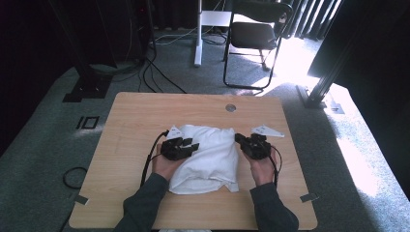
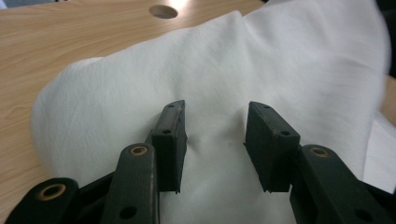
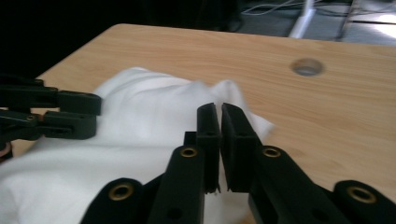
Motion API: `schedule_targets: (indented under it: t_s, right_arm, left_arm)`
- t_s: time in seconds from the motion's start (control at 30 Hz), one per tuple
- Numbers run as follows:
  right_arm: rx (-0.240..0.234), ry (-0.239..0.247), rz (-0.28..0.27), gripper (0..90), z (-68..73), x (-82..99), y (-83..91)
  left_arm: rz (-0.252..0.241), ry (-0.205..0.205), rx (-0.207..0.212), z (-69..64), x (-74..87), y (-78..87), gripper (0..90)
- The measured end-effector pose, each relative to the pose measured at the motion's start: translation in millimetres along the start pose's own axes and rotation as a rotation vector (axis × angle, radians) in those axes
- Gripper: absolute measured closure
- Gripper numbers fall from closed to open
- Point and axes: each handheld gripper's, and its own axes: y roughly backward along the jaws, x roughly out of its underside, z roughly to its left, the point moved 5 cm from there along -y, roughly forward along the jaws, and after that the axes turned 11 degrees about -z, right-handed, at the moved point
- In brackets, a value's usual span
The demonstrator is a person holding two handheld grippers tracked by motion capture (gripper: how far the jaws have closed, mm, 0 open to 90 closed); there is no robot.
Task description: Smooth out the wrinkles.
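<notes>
So nearest to me there were two forearms in dark sleeves coming in over the table [image 1: 130, 121] edge, one gripper per hand, two in total. My left gripper [image 1: 186, 145] sat on the left side of the one white cloth [image 1: 208, 154], jaws standing apart about halfway with bare fabric between them, resting on or just above it and not pinching anything as far as I could see in the left gripper view; I'd guess it was there to pin or steady that side. My right gripper [image 3: 219, 116] was at the cloth's far right corner, jaws nearly together with only a thin slit left, and I couldn't tell for sure whether a bit of hem was caught in there. Looked like a corner grab, for folding or pulling it flat. The cloth itself lay bunched in the middle of the table between both grippers. Further out, one round cable hole [image 1: 230, 108] in the tabletop, then one black folding chair [image 1: 254, 34] on the carpet beyond
</notes>
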Motion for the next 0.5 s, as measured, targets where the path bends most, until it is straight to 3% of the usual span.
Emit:
schedule_targets:
  t_s: [0.1, 0.27, 0.3, 0.37, 0.4, 0.5]
  right_arm:
    - [-0.091, 0.027, 0.045, 62.9, 12.3, 17.8, 10.1]
    - [-0.174, 0.092, 0.185, 52.4, 35.9, 66.2, 4.9]
    - [-0.171, 0.103, 0.21, 57.6, 37.6, 73.7, 1.7]
    - [-0.178, 0.107, 0.25, 81.8, 38.8, 83.3, -1.6]
    - [-0.167, 0.106, 0.257, 87.6, 37.1, 84.9, 0.2]
    - [-0.146, 0.085, 0.236, 89.0, 27.3, 81.6, 13.0]
  left_arm:
    - [0.004, 0.004, 0.001, 0.2, 0.7, -1.0, 58.9]
    - [0.029, -0.014, -0.013, -1.9, 7.3, -7.7, 59.3]
    - [0.037, -0.02, -0.019, -2.6, 9.7, -9.6, 59.5]
    - [0.048, -0.033, -0.021, -2.7, 13.3, -12.0, 59.7]
    - [0.049, -0.032, -0.021, -2.0, 14.0, -12.1, 59.9]
    - [0.044, -0.01, -0.01, 0.9, 16.0, -11.6, 60.4]
